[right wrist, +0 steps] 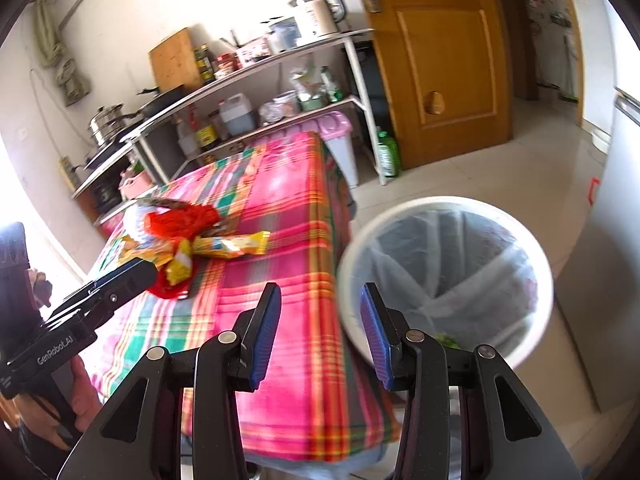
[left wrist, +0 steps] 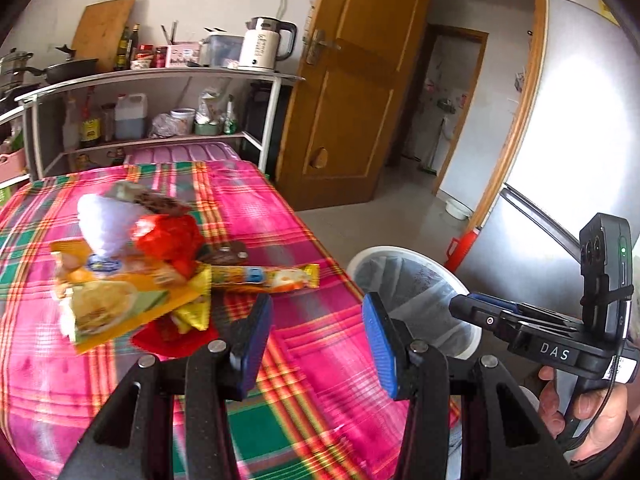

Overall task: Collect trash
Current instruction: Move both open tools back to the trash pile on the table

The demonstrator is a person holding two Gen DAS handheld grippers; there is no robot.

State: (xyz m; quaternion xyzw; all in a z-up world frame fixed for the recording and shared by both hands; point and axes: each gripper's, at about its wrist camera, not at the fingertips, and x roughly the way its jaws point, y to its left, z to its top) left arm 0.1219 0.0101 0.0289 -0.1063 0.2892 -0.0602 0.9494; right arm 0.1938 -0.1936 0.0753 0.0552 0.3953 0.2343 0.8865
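A heap of wrappers (left wrist: 132, 276) lies on the pink plaid tablecloth (left wrist: 304, 360): a red bag (left wrist: 172, 240), a white crumpled piece (left wrist: 104, 220), a yellow snack packet (left wrist: 108, 308) and a long yellow wrapper (left wrist: 272, 276). The heap also shows in the right wrist view (right wrist: 180, 236). A white bin (right wrist: 444, 280) with a clear liner stands on the floor beside the table's right edge; it also shows in the left wrist view (left wrist: 412, 292). My left gripper (left wrist: 318, 340) is open and empty, just right of the heap. My right gripper (right wrist: 320, 332) is open and empty, over the table edge next to the bin.
A metal shelf rack (left wrist: 160, 80) with a kettle (left wrist: 264, 44), bottles and pans stands behind the table. A wooden door (left wrist: 352, 80) is open to the right. A grey fridge (left wrist: 580, 140) stands right of the bin. A green bottle (right wrist: 388, 156) is on the floor.
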